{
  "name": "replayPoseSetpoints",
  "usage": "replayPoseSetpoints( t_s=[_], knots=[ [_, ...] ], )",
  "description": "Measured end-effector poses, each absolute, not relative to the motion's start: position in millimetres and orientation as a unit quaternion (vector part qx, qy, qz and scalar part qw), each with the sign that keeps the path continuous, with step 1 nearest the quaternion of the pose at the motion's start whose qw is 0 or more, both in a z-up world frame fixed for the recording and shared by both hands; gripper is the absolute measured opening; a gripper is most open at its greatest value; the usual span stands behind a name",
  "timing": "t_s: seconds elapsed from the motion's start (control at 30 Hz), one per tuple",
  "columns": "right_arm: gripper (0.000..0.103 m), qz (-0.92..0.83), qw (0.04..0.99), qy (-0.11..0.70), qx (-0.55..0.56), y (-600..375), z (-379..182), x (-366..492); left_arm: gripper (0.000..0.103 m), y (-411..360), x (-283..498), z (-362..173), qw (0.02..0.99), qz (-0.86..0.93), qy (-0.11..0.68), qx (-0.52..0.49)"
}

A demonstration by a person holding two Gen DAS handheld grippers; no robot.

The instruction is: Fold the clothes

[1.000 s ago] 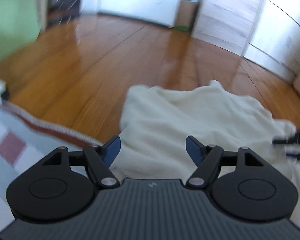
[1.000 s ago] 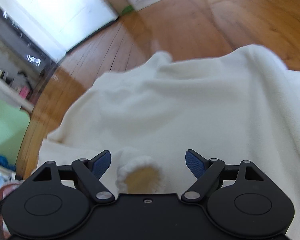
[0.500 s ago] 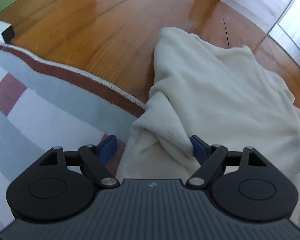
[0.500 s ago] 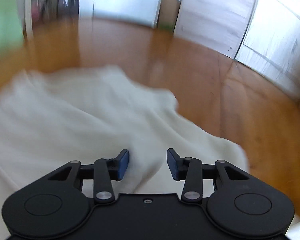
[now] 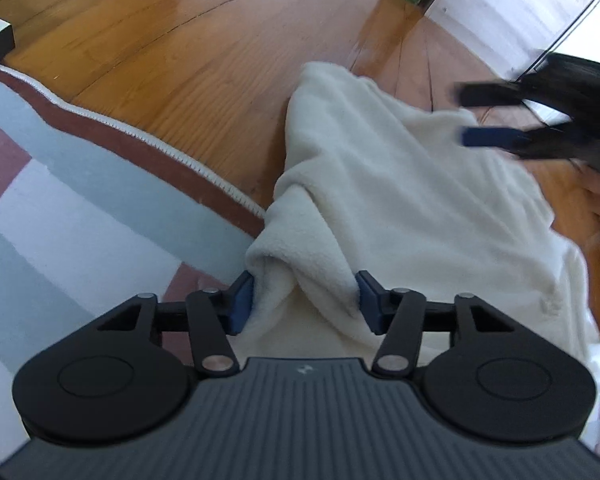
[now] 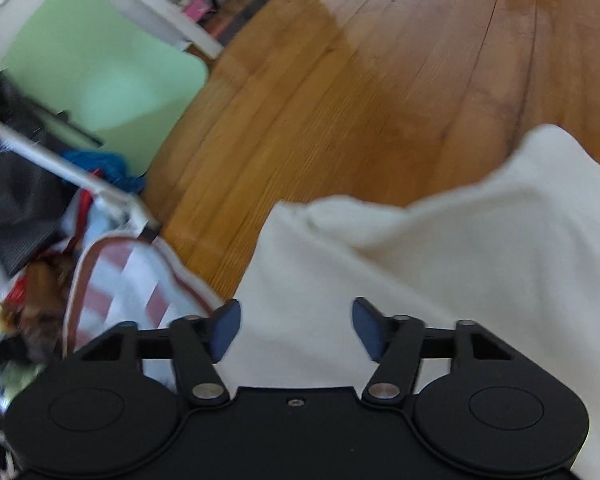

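Bright daylight floods both views, with a white glare streak on the wooden floor (image 5: 204, 12) at the top of the left wrist view. There the right gripper (image 5: 466, 114) smears with motion blur at the right edge. The right wrist view is soft all over, and fisheye curvature bends the floorboards.

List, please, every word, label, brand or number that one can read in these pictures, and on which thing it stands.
No readable text in either view.
Left gripper: a small pale mark on its ribbed grey body, too small to read.
Cream fleece garment: no label shows.
Striped rug: only a pattern.
Clutter beside the rug: too blurred.
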State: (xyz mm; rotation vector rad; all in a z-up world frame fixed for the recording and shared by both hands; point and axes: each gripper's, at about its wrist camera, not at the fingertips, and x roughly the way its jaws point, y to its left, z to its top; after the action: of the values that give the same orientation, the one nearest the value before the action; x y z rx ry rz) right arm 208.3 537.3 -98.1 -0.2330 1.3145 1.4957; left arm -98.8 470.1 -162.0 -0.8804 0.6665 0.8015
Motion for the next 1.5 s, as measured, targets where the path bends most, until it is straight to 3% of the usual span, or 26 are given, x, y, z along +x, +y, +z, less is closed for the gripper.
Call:
replayPoseSetpoints(
  t_s=[0.07,0.27,0.5,0.53,0.6,0.63,0.7,0.73,0.8,0.93,1.03,1.07,1.1,1.13,1.23,1.3,1.5],
  knots=[
    [0.069,0.621,0.532,0.566,-0.106,565,-110,206,0.048,473,-102,-162,0.780,0.367,0.300,-0.409],
    [0.069,0.636,0.505,0.561,-0.160,620,-115,182,0.048,479,-112,-167,0.775,0.355,0.281,-0.441],
    [0.069,0.640,0.486,0.577,-0.148,660,-150,176,0.048,471,-109,-164,0.791,0.352,0.292,-0.406],
    [0.065,0.645,0.486,0.574,-0.138,658,-153,176,0.048,469,-111,-163,0.793,0.352,0.294,-0.401],
    [0.013,0.661,0.494,0.543,-0.157,653,-152,174,0.048,471,-114,-163,0.792,0.349,0.285,-0.412],
    [0.013,0.671,0.505,0.514,-0.174,649,-145,172,0.048,472,-116,-163,0.792,0.347,0.279,-0.418],
    [0.010,0.687,0.539,0.444,-0.198,639,-127,168,0.026,474,-123,-163,0.790,0.331,0.263,-0.445],
    [0.009,0.688,0.560,0.413,-0.205,634,-117,168,0.023,476,-128,-164,0.786,0.321,0.253,-0.464],
    [0.008,0.690,0.583,0.384,-0.193,628,-100,172,0.021,480,-140,-166,0.772,0.319,0.217,-0.505],
    [0.008,0.688,0.602,0.353,-0.198,631,-89,168,0.021,474,-131,-152,0.788,0.371,0.263,-0.415],
    [0.010,0.649,0.612,0.366,-0.266,645,-106,159,0.035,468,-122,-158,0.772,0.409,0.306,-0.378],
    [0.017,0.631,0.624,0.370,-0.274,645,-107,160,0.036,465,-123,-158,0.776,0.412,0.296,-0.373],
    [0.037,0.612,0.644,0.374,-0.268,641,-105,165,0.036,465,-124,-157,0.776,0.414,0.295,-0.375],
    [0.046,0.594,0.663,0.381,-0.251,632,-99,173,0.038,465,-125,-155,0.775,0.413,0.296,-0.375],
    [0.066,0.560,0.685,0.433,-0.171,579,-79,208,0.050,474,-141,-148,0.776,0.422,0.288,-0.371],
    [0.068,0.543,0.677,0.481,-0.123,527,-76,237,0.048,483,-159,-141,0.775,0.436,0.262,-0.375],
    [0.068,0.441,0.724,0.524,-0.086,362,-93,290,0.044,484,-164,-134,0.778,0.424,0.194,-0.421]
  ],
)
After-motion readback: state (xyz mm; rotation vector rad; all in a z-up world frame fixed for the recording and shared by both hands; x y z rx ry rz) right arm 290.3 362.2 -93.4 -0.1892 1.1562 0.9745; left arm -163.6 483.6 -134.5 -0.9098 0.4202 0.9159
